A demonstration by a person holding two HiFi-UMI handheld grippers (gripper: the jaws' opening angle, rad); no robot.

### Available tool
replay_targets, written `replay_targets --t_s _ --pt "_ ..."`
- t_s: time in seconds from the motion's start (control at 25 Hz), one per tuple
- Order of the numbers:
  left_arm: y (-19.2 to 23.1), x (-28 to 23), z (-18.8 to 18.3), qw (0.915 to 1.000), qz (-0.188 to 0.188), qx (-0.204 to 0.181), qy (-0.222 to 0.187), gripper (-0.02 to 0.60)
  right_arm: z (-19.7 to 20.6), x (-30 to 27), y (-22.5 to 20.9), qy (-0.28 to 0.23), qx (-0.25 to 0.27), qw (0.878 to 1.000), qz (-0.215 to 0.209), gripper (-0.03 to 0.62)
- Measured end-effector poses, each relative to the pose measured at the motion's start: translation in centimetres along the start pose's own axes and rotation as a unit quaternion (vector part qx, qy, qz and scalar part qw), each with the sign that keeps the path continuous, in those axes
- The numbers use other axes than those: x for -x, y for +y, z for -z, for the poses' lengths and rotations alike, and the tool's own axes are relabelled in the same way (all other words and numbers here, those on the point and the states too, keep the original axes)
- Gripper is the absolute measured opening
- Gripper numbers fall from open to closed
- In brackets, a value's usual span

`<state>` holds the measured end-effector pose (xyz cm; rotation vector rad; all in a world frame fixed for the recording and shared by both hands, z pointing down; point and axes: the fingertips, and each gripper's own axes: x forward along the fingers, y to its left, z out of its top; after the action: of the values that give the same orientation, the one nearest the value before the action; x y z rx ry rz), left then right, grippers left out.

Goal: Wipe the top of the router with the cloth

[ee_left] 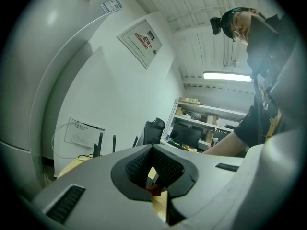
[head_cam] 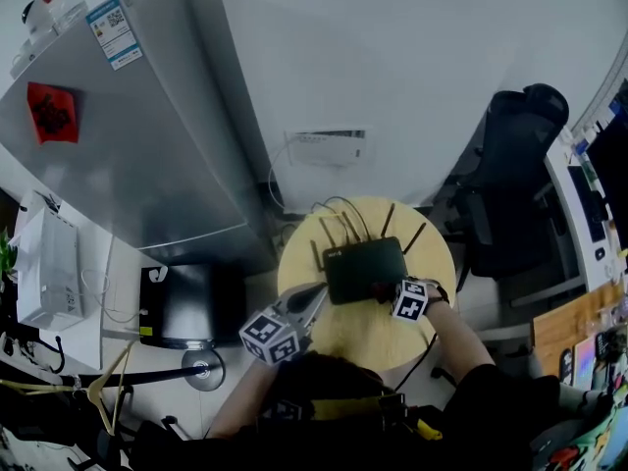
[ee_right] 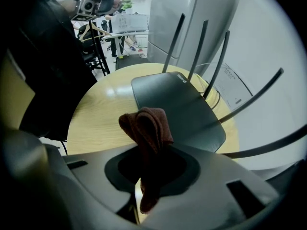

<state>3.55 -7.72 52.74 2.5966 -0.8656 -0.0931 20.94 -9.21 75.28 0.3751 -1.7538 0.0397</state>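
A black router (head_cam: 365, 271) with several raised antennas lies on the round wooden table (head_cam: 383, 337). My right gripper (head_cam: 397, 297) sits at the router's near right edge, shut on a brown cloth (ee_right: 146, 128). In the right gripper view the cloth stands bunched up between the jaws of the gripper (ee_right: 148, 157), just short of the router (ee_right: 177, 104). My left gripper (head_cam: 314, 302) hovers at the router's near left corner. In its own view the left gripper (ee_left: 153, 150) is shut with nothing held, and only antennas (ee_left: 100, 145) show past it.
A tall grey fridge (head_cam: 147, 116) stands left of the table, with a black box (head_cam: 191, 302) on the floor beside it. A black office chair (head_cam: 510, 194) is at the right, by a desk with screens (head_cam: 599, 214). Cables run from the router to a white wall box (head_cam: 329, 147).
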Motion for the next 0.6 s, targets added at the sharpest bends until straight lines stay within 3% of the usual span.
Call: replay_targets --t_s 0.2,0.28,0.36,0.44,0.6 --pt "-0.4 -0.6 0.0 0.9999 0.009 -0.005 0.005 -0.002 0.1 0.0 1.6 0.007 0.01 1.0 -0.021 0.064" --pt "-0.6 -0.8 0.0 0.9999 0.012 -0.007 0.007 -0.002 1.1 -0.9 3.9 0.028 0.032 0.995 -0.087 0.064" --pt "-0.7 -0.9 0.0 0.9998 0.014 -0.007 0.008 -0.002 3.3 -1.1 6.9 0.074 0.053 0.982 -0.164 0.063" --pt "-0.8 -0.9 0.0 0.9998 0.015 -0.007 0.009 -0.002 4.9 -0.5 9.1 0.087 0.029 0.972 -0.215 0.063" --pt "-0.6 -1.0 0.1 0.9998 0.014 -0.006 0.012 -0.002 5.3 0.3 4.9 0.037 -0.024 0.986 -0.159 0.063"
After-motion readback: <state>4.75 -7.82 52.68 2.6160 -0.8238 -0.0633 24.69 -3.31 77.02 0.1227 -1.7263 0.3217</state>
